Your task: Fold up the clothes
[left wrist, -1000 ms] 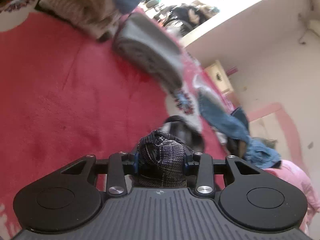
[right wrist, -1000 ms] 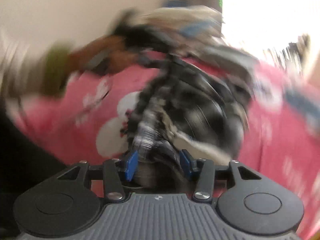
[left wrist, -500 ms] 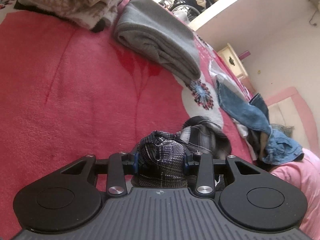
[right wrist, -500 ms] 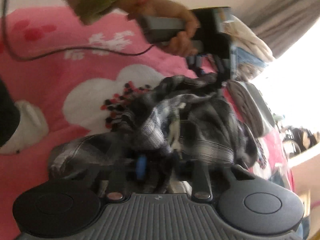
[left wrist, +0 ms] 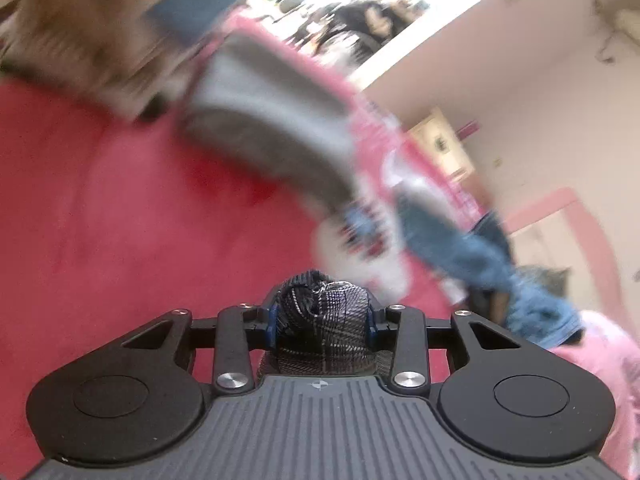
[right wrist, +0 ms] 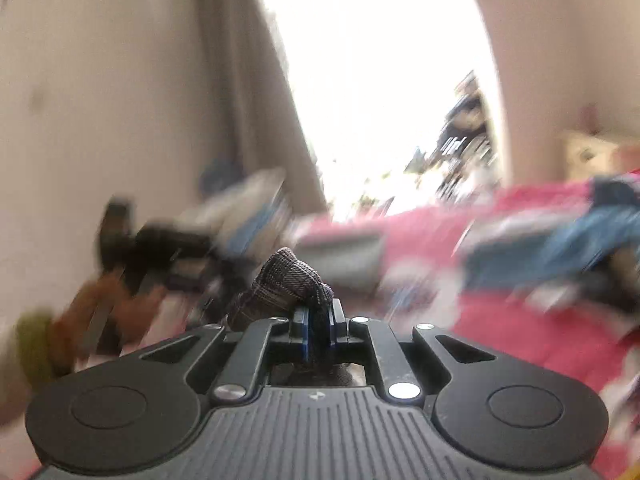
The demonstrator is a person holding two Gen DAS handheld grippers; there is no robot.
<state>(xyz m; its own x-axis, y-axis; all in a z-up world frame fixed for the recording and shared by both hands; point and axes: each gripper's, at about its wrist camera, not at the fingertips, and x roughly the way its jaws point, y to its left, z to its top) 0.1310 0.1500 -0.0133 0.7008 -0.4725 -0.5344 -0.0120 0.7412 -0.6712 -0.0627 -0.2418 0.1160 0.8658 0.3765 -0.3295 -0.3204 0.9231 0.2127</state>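
The left gripper (left wrist: 322, 326) is pinching a thick bunch of dark plaid shirt (left wrist: 324, 320) between its blue-padded fingers (left wrist: 272, 326), the cloth bulging up above the tips. The right gripper (right wrist: 319, 334) is squeezing a thinner fold of the same plaid shirt (right wrist: 286, 284), its jaws nearly together on the cloth. Beyond the shirt in the left view, a red blanket (left wrist: 120, 220) is spreading across the bed, blurred. On the blanket, a folded grey garment (left wrist: 272, 128) is lying past the shirt, with a beige pile (left wrist: 92, 32) behind it and blue jeans (left wrist: 472, 252) to the shirt's right. In the right view, a blurred hand (right wrist: 116, 296) is showing left of the shirt.
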